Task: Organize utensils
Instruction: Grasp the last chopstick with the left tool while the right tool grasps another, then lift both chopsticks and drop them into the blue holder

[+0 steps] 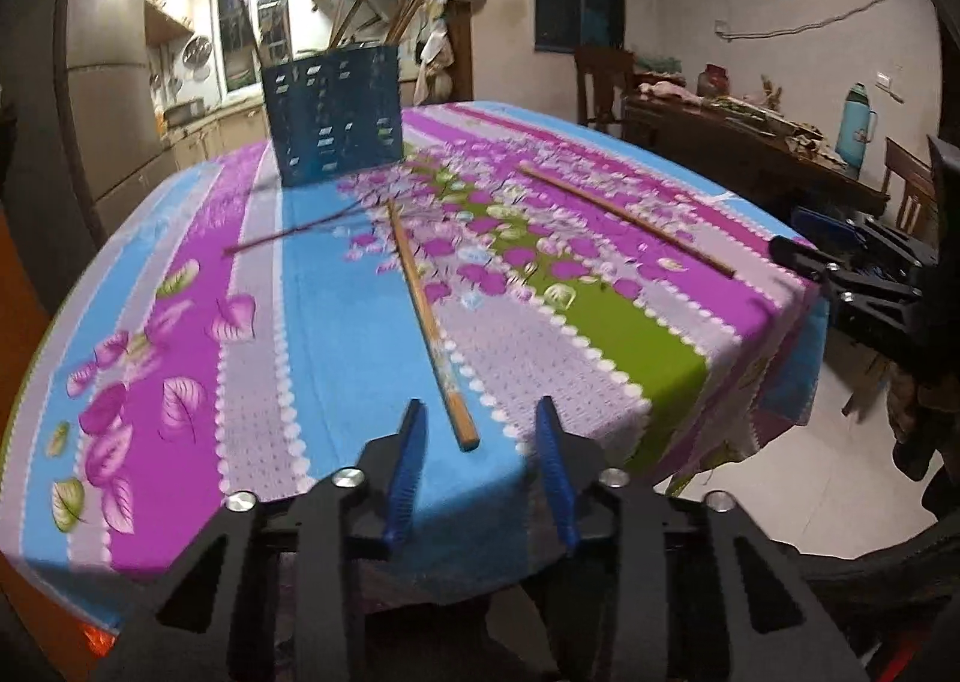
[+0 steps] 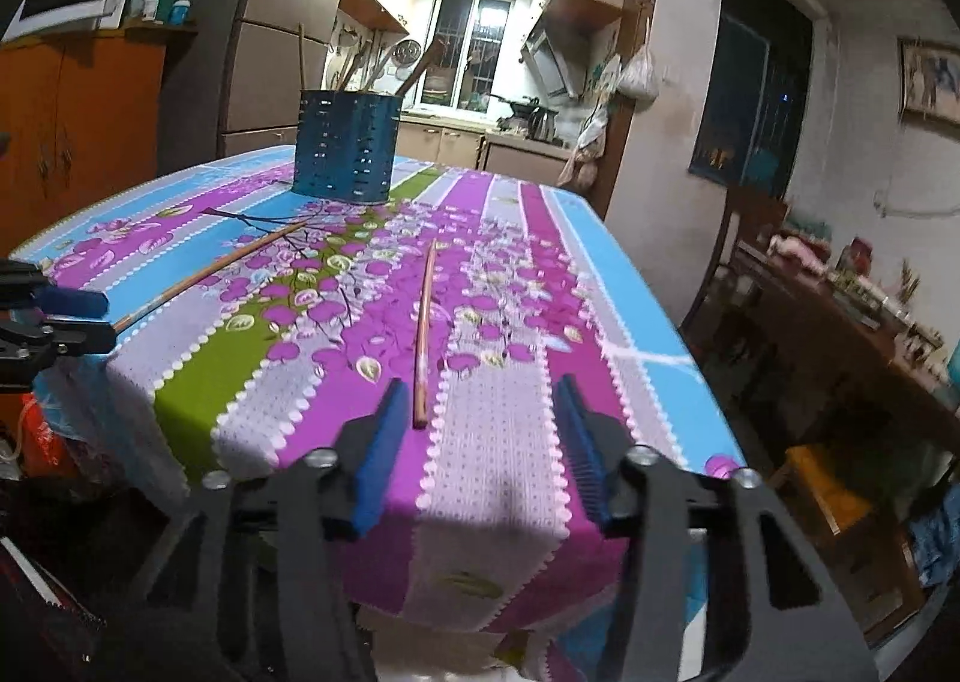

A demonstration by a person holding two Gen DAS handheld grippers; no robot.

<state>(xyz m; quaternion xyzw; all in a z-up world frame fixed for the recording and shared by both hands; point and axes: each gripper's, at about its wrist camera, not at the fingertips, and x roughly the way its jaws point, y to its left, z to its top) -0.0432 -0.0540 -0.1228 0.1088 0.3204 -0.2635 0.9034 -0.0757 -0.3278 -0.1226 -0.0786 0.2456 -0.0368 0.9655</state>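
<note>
My left gripper hangs over the near edge of the table, which is draped in a striped purple, blue and green flowered cloth, and its blue-padded jaws stand apart with nothing clenched. The thick end of a long bamboo chopstick lies flat on the cloth just ahead of the fingertips, in the gap between them and untouched by either pad; its shaft runs straight away from the tool. Far ahead and slightly left of it stands the dark blue perforated metal utensil holder, upright, with wooden sticks poking from its top. A second bamboo chopstick lies off to the right, pointing toward my right gripper at the table's corner. Through the right wrist view, the right gripper is likewise unclenched and empty, pads apart; that chopstick ends just ahead of the left pad, not touching it. The holder sits far ahead, a little left, and the left gripper shows at the left edge beside the end of the first chopstick.
</note>
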